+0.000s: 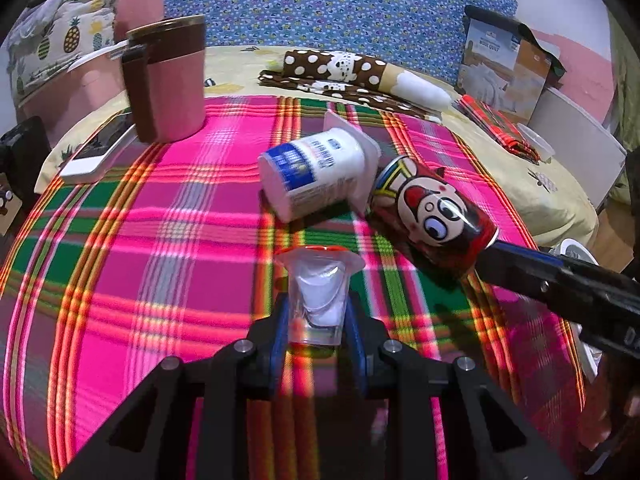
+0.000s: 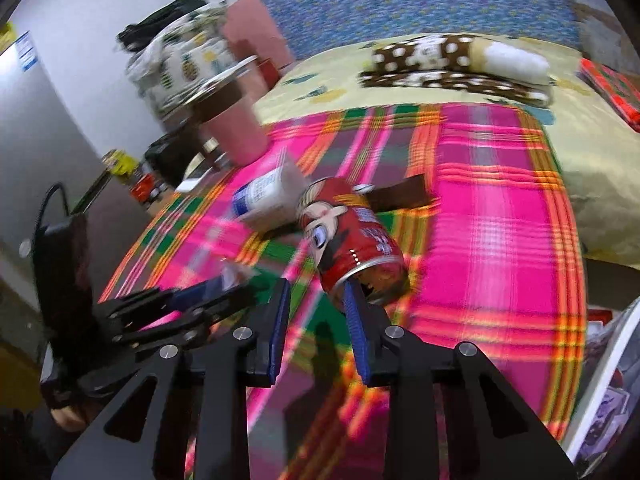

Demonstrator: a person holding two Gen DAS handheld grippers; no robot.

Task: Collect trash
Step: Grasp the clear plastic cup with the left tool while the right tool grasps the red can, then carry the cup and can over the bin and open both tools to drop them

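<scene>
Gripping a small clear plastic cup [image 1: 318, 292], the left gripper [image 1: 316, 320] has its blue pads [image 1: 280, 328] clamped on the cup's sides, rim pointing away from the camera, just above the plaid cloth [image 1: 140, 240]. Right gripper [image 2: 316, 308] sits at the near end of the red cartoon can [image 2: 352, 240], which lies on its side on the cloth. Its jaws are apart: the right pad [image 2: 354, 320] touches or enters the can's open end, and the left pad [image 2: 280, 320] is beside the can, not on it. A white yogurt tub [image 1: 316, 172] lies tipped over, touching the can's far end. A pink mug [image 1: 168, 80] and a phone [image 1: 96, 152] stand well apart at the far left; probably not trash.

Judgement: step in hand is taking the can. Wall is thin and round, so it may roll or skid into the tub. Centre the can between both pads, or pinch the rim squarely, before closing. Close slowly. Right view is blurred; exact contact uncertain. Keep the left squeeze light, as the cup looks flimsy.
</scene>
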